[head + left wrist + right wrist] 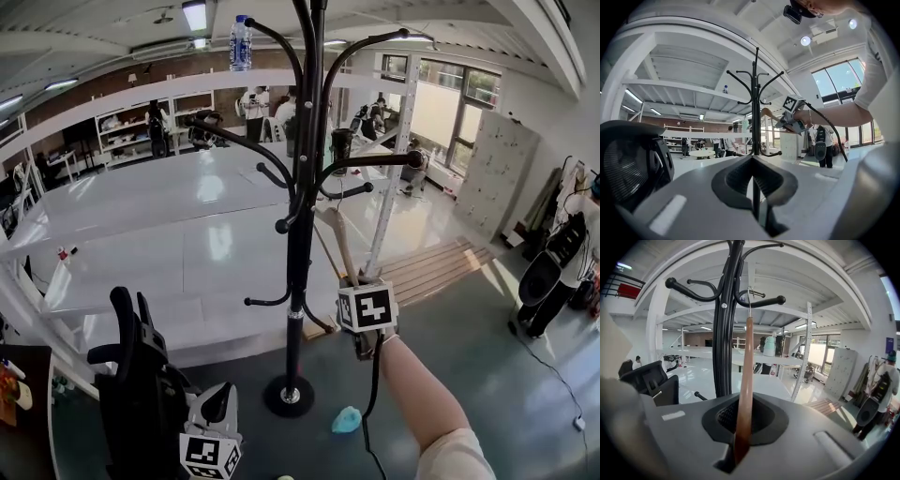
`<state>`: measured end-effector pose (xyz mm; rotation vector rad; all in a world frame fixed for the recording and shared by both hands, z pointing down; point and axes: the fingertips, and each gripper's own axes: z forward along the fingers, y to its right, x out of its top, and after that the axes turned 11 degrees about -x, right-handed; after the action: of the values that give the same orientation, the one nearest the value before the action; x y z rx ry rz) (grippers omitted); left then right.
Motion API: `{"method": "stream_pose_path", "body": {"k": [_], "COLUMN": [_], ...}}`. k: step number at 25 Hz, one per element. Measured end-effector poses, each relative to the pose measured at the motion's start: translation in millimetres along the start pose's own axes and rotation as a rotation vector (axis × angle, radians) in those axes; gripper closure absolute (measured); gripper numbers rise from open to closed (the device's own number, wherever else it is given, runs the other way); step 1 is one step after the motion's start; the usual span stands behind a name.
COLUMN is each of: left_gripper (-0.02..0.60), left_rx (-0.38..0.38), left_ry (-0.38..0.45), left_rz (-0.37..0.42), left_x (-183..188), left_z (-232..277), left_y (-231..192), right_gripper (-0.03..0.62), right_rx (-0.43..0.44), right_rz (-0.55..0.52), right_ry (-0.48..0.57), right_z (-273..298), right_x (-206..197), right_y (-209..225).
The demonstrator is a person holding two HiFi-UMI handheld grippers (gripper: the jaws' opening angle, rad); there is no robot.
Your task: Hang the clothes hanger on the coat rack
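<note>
Right now the wooden clothes hanger is clamped between the jaws of my right gripper, held by its lower part. Its long axis runs straight away from me, from 6 o'clock up to 12 o'clock in the right gripper view. At that far end its metal hook stands level with a knobbed arm of the coat rack, and the wire crosses that arm in the picture. I cannot tell whether it already bears on the arm or hangs just in front of it. The rack's black pole lies close beside the hanger, at its 11 o'clock. In the head view the hanger leans from my gripper toward 11 o'clock, up among the rack's arms, and the round base sits at 7 o'clock from the gripper.

As I judge it, the coming move turns on hook and arm: the hook must pass over the arm and settle behind the knob before I let go. My right hand is the one placed for it. My left gripper is low at 7 o'clock in the head view, beside a black chair and well apart from the hanger. Its jaws show only a narrow gap with nothing between them.
</note>
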<state>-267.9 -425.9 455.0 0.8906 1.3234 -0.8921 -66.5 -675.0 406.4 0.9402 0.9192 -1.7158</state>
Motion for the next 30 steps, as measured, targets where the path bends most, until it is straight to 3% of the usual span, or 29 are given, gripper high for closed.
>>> {"method": "stream_pose_path", "body": {"k": [9, 15, 18, 24, 26, 30], "left_gripper": [0.581, 0.581, 0.581, 0.581, 0.581, 0.581], "left_rx": [0.019, 0.020, 0.018, 0.003, -0.005, -0.019], "left_ry": [-0.030, -0.042, -0.040, -0.024, -0.015, 0.003], "left_rz": [-0.011, -0.015, -0.003, 0.021, 0.030, 0.047], "left_x": [-16.9, -13.0, -11.4, -5.7, -0.8, 9.3], "left_z": [-4.8, -3.9, -4.1, -6.4, -7.0, -7.4], "left_y": [-8.8, -2.5, 0.3, 12.8, 19.6, 34.8], "right_gripper": [0.566, 0.559, 0.434, 0.299, 0.273, 0.286], "right_rx": [0.014, 0.016, 0.033, 0.042, 0.040, 0.020], "right_rz": [0.015, 0.056, 0.096, 0.090, 0.076, 0.050], "right_ry": [-0.045, -0.007, 0.047, 0.168, 0.244, 0.374], "right_z": [16.7, 18.3, 9.8, -22.4, -45.5, -101.1], "right_x": [-16.2, -18.3, -14.7, -11.6, -1.8, 10.7], "right_y": [-10.5, -5.4, -4.5, -3.7, -0.2, 10.3]}}
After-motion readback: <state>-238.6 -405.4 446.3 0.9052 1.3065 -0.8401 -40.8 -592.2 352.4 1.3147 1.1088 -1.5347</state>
